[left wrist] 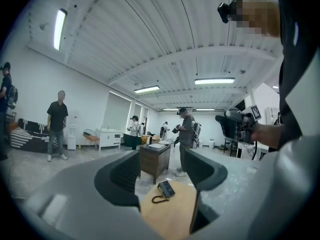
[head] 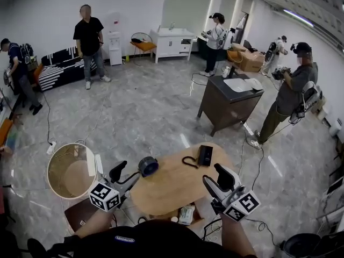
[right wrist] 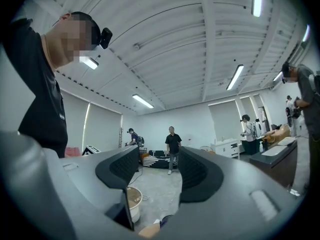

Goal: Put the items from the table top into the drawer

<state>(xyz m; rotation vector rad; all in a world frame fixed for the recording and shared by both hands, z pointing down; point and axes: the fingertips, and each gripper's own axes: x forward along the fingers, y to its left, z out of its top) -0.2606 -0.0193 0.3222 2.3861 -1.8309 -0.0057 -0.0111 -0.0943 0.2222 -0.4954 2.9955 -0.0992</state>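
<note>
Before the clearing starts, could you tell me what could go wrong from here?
The round dark object sits at the edge of the table beside the open left gripper; a careless approach could knock it off. The black device trails a looped cord that might snag a jaw when lifted.

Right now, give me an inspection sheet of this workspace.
Surface: oval wooden table, holding few things.
Job's things: black device with a looped cord; dark round item at the table's left edge; no drawer made out.
Clutter: round basket on the floor left of the table.
Grippers: left gripper open, nothing between its jaws; right gripper open, nothing between its jaws.
Cables: floor cable right of the table; power strip at left.
Surroundings: dark cabinet; several people standing.
</note>
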